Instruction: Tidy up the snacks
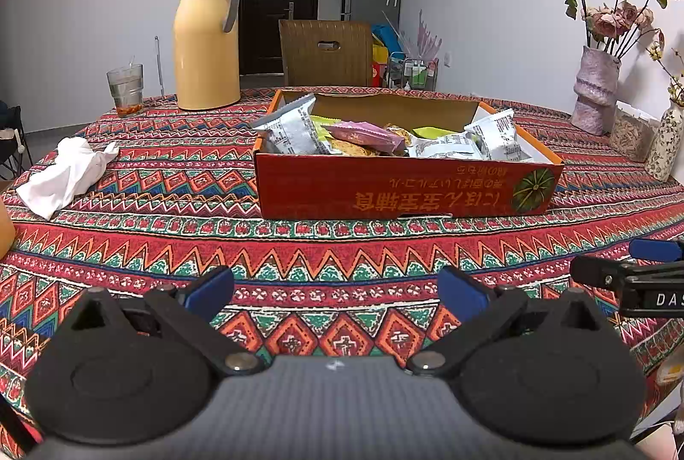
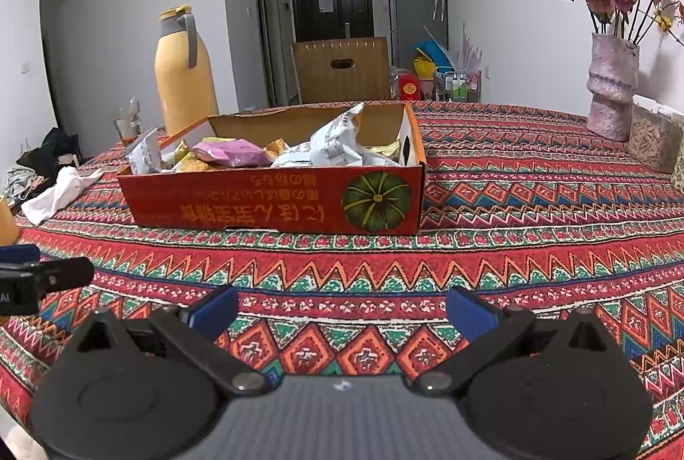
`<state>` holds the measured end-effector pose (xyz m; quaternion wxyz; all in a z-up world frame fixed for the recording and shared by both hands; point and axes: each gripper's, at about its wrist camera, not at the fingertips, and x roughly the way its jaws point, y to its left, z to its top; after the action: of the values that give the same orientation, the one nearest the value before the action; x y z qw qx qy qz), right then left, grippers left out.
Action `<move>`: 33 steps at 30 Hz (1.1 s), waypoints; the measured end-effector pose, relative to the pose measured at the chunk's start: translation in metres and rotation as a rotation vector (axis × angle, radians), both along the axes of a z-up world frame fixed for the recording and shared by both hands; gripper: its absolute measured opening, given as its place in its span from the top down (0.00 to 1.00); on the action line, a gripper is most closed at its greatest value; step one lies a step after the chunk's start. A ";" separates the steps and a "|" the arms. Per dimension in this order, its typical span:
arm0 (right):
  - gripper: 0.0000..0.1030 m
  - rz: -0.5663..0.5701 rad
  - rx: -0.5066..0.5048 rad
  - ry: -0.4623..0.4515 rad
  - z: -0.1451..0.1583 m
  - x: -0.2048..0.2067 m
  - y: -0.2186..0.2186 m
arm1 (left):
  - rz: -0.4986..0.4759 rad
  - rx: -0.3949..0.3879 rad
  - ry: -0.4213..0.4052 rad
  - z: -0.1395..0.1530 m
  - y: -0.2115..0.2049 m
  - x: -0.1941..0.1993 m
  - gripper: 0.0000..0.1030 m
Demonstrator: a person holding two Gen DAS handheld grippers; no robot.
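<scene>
A shallow red cardboard box (image 1: 384,190) (image 2: 273,203) with a green pumpkin print stands on the patterned tablecloth (image 1: 171,237). Several snack packets lie inside it: grey-white packets (image 1: 290,126) (image 2: 333,143), a pink packet (image 1: 363,135) (image 2: 231,152) and yellow-green ones. My left gripper (image 1: 335,289) hovers open over the cloth, well short of the box, nothing between its blue pads. My right gripper (image 2: 342,308) is likewise open and empty, in front of the box's right half. Each gripper's fingers show at the other view's edge.
A yellow thermos (image 1: 207,41) and a glass (image 1: 125,88) stand at the back left. A crumpled white cloth (image 1: 64,173) lies left of the box. A pink vase of dried roses (image 1: 596,88), a clear container and a small floral vase (image 1: 664,143) line the right wall. A chair (image 1: 327,51) stands behind the table.
</scene>
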<state>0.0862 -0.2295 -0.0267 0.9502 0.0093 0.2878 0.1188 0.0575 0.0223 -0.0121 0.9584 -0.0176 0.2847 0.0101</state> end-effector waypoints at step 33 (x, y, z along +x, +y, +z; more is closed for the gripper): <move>0.00 0.000 0.000 0.002 0.000 0.000 0.001 | -0.007 -0.012 -0.006 0.000 0.000 0.000 0.00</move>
<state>0.0866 -0.2289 -0.0267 0.9499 0.0094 0.2890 0.1186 0.0573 0.0222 -0.0121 0.9592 -0.0224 0.2819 0.0048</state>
